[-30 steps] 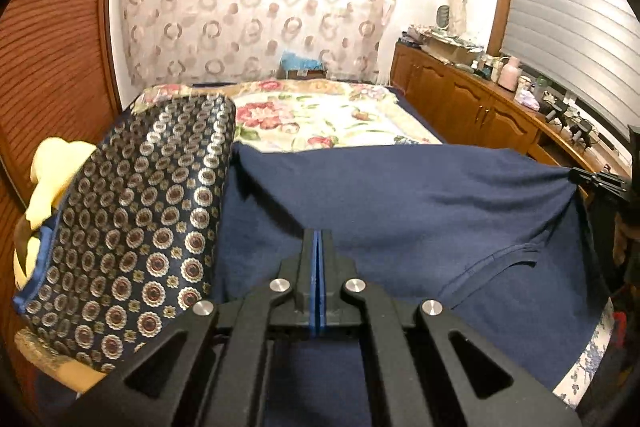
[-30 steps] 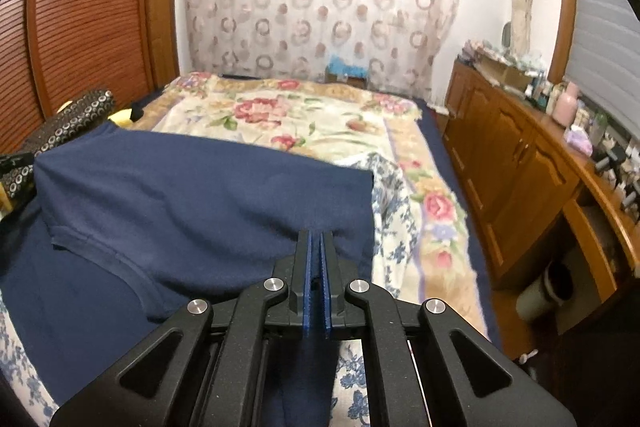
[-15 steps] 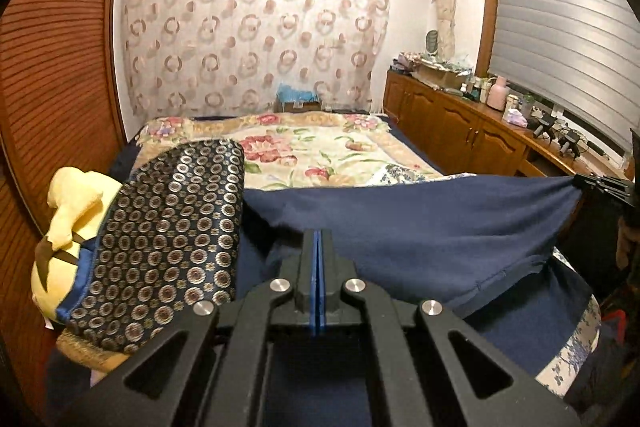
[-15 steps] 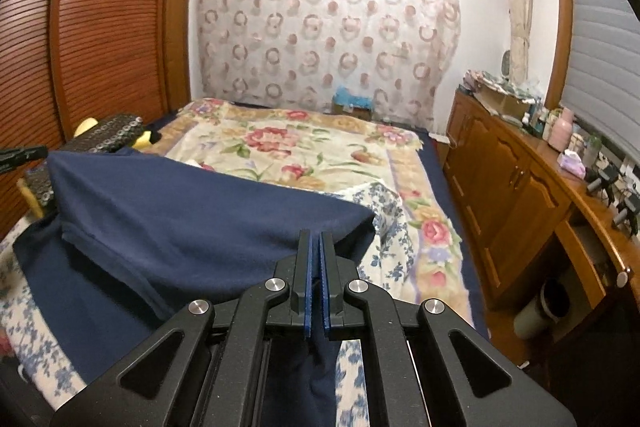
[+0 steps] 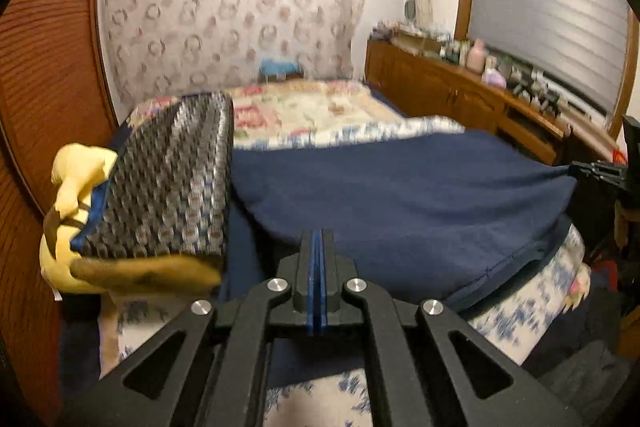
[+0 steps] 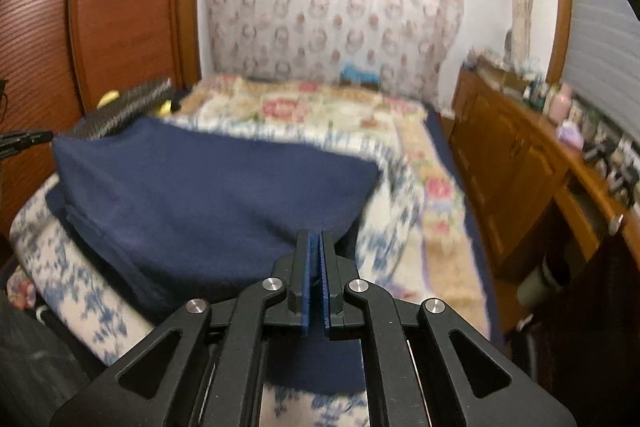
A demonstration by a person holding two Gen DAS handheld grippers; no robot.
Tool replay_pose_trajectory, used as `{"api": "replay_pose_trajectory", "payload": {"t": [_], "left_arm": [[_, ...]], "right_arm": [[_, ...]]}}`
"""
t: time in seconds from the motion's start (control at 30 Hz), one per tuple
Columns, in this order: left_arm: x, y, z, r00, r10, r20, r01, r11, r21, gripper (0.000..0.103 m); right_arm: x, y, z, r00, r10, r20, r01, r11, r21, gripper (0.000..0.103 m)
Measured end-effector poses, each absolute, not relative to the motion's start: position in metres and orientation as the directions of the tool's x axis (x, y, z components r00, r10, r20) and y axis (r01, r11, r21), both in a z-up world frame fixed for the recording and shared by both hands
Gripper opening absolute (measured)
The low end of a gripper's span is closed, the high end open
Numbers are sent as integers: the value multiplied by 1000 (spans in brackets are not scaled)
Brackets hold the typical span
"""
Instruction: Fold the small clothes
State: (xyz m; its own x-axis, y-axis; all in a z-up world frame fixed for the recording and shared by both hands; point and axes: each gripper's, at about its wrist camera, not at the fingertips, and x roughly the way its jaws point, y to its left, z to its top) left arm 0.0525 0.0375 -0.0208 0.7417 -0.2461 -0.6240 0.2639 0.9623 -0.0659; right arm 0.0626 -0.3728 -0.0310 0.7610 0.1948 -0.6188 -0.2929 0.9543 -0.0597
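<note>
Left wrist only: yellow plush (image 5: 76, 187) under patterned cushion (image 5: 168, 179), right wrist only: wardrobe doors (image 6: 128, 7), left gripper (image 5: 316, 247) and right gripper (image 6: 316, 247) level, each clamping navy garment (image 5: 400, 195) corners, stretched over bed (image 6: 320, 111).

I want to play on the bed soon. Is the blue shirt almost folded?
Not yet. One fold looks started: the navy shirt is doubled over itself. Right now the left gripper and right gripper each pinch an edge, holding it stretched above the floral bedspread. Still left: laying it flat and folding it smaller.
</note>
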Motion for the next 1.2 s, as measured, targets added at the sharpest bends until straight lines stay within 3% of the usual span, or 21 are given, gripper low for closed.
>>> {"api": "replay_pose_trajectory", "payload": {"t": [0.07,0.13,0.33,0.8,1.2], "left_arm": [[54,39,-31,722,-243,-647,255,964,-77,8],[57,46,-41,713,-221,-665,228,971,-78,21],[56,54,-61,694,-201,-692,198,977,-84,49],[60,56,-65,693,-199,-693,180,978,-101,56],[83,39,-77,664,-168,-728,171,983,-71,56]], "right_arm": [[68,-373,-45,747,162,-645,-260,964,-59,9],[71,-374,-51,743,148,-653,-243,969,-56,26],[82,-361,-58,746,171,-644,-267,962,-54,49],[115,-316,-110,660,217,-720,-339,941,-27,49],[114,-311,-120,649,183,-739,-345,936,-71,52]]}}
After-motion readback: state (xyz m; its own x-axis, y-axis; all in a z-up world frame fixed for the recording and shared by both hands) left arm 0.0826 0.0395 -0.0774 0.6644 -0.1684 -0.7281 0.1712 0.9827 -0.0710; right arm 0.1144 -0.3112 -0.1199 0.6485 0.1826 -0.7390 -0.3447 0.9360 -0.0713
